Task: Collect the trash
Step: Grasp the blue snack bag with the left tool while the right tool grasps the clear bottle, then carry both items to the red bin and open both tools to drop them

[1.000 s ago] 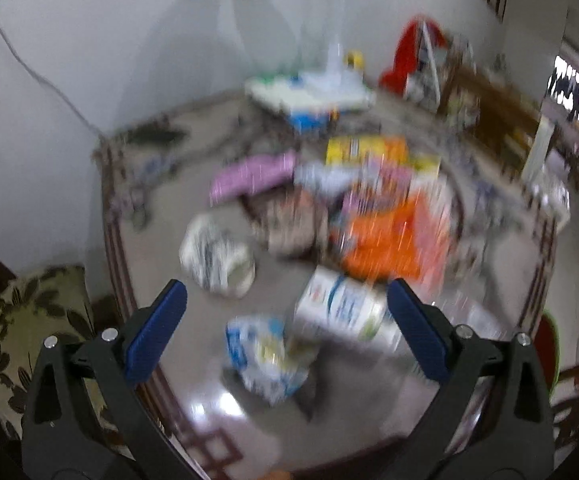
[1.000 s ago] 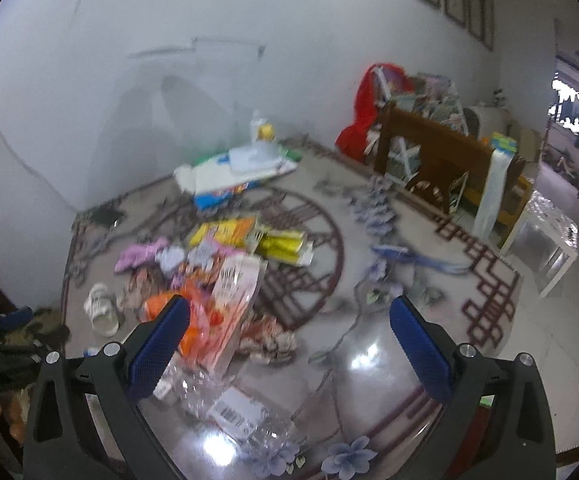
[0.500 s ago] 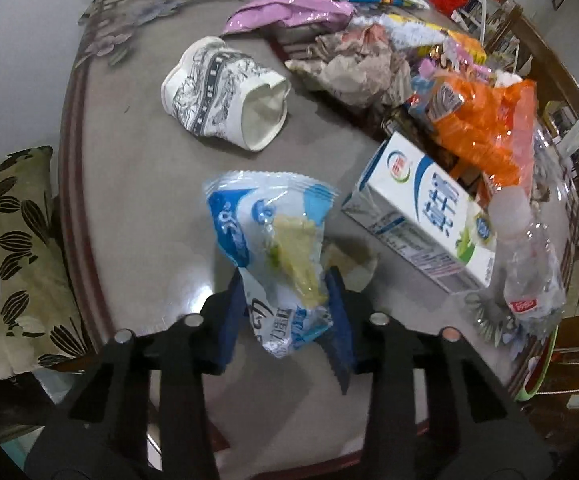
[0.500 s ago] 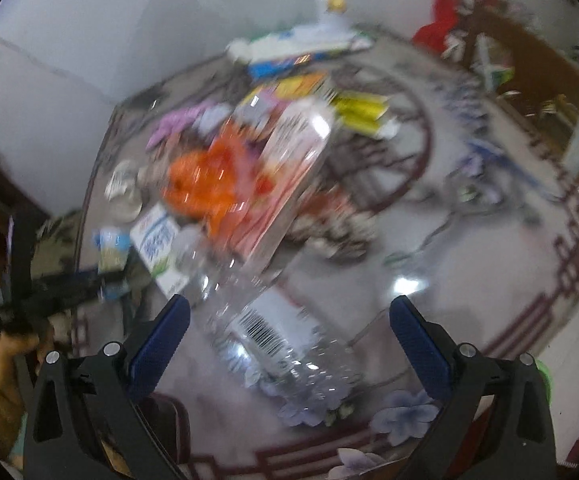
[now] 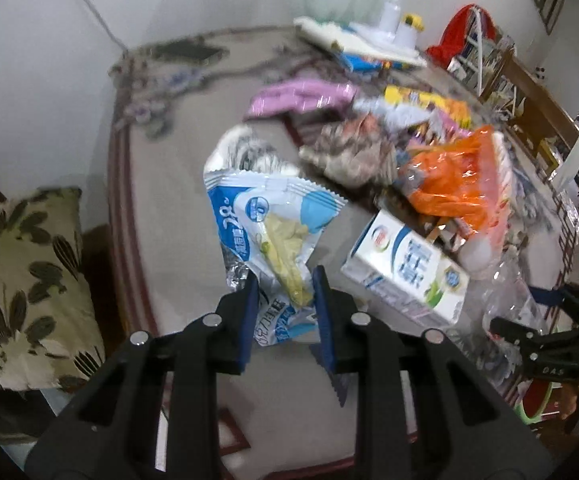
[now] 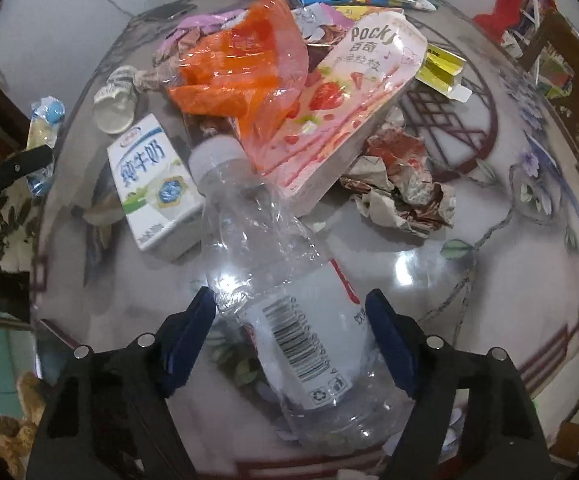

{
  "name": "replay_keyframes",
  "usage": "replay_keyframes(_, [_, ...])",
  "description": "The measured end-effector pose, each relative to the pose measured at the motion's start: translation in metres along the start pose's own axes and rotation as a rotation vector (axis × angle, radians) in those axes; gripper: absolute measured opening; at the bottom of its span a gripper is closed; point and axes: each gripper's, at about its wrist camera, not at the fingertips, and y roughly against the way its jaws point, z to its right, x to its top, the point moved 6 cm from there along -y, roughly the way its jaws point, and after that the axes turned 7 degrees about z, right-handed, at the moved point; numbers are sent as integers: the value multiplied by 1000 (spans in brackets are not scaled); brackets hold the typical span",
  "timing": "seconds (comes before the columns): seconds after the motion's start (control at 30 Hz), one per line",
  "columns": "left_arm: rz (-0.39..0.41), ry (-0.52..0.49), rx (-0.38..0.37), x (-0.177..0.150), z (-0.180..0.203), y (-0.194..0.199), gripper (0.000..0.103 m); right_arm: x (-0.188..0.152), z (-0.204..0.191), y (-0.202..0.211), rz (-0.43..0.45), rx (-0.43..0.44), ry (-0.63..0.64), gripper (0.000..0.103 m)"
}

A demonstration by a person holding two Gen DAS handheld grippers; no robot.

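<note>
The left gripper (image 5: 283, 312) is closing on the blue-and-white snack wrapper (image 5: 267, 236), both blue pads pinching its lower end while the upper end stands free above the table (image 5: 177, 248). The right gripper (image 6: 291, 338) is closing with the clear plastic bottle (image 6: 289, 300) between its pads; the left pad touches the crumpled shoulder, and contact on the label side cannot be confirmed. The bottle lies on the table, cap toward the milk carton (image 6: 153, 180) and the pink Pocky box (image 6: 353, 92), with the orange bag (image 6: 245, 68) and crumpled paper (image 6: 401, 184) beyond. For a sound grip, close across the labelled body, where the wall looks stiffer, rather than the dented shoulder. Confirm both pads bear before lifting. Raise the bottle straight up, since its cap rests against the box and carton
</note>
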Motion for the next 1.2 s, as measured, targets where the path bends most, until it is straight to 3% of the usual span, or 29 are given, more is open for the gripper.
replay_keyframes(0.1, [52, -28, -18, 15, 12, 13, 26, -2, -1, 20, 51, 60, -59, 69])
replay_keyframes(0.23, [103, -66, -94, 29, 45, 31, 26, -4, 10, 56, 139, 75, -143, 64])
replay_keyframes(0.4, [103, -140, -228, 30, 106, 39, 26, -23, 48, 103, 235, 22, -298, 64])
replay_keyframes(0.53, [89, -260, -376, 20, 178, 47, 26, -61, 105, 137, 281, -93, -469, 64])
replay_keyframes(0.67, [53, -388, -529, -1, 254, 54, 26, -118, 161, 155, 265, -226, -655, 64])
replay_keyframes(0.87, [-38, -549, -698, -48, 359, 53, 26, -207, 218, 168, 216, -339, -907, 64])
replay_keyframes(1.07, [-150, -696, -769, -106, 446, 39, 26, -261, 246, 176, 183, -368, -1031, 65])
replay_keyframes(1.2, [-184, -769, -790, -130, 476, 33, 27, -278, 257, 174, 163, -375, -1084, 65])
